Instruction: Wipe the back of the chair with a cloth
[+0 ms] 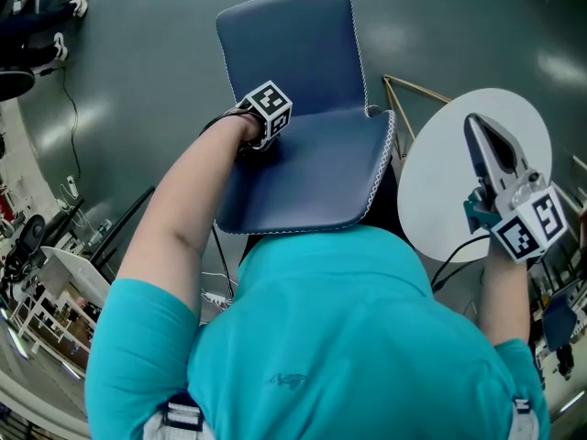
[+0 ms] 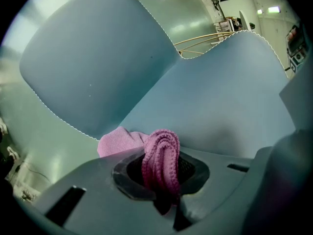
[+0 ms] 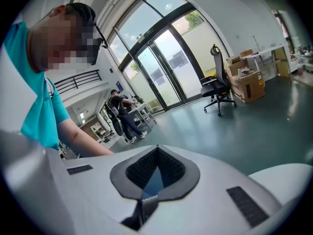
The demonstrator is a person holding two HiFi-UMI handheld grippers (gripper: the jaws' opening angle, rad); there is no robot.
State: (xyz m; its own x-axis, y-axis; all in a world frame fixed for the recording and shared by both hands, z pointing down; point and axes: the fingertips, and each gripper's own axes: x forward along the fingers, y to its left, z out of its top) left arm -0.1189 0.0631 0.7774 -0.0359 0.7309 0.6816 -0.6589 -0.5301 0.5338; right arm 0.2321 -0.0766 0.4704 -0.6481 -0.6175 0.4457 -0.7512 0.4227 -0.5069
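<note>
Head view shows the left arm stretched forward and down, with the left gripper (image 1: 260,134) at the left edge of the blue chair (image 1: 292,49), where backrest meets seat. Its jaws are clenched on the pink cloth (image 2: 160,156). The right arm is bent, and the right gripper (image 1: 477,134) points forward over the white table (image 1: 431,200), jaws closed on nothing.

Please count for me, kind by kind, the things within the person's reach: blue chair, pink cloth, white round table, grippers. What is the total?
Blue chair: 1
Pink cloth: 1
White round table: 1
Grippers: 2 (left gripper, right gripper)
Total: 5
</note>
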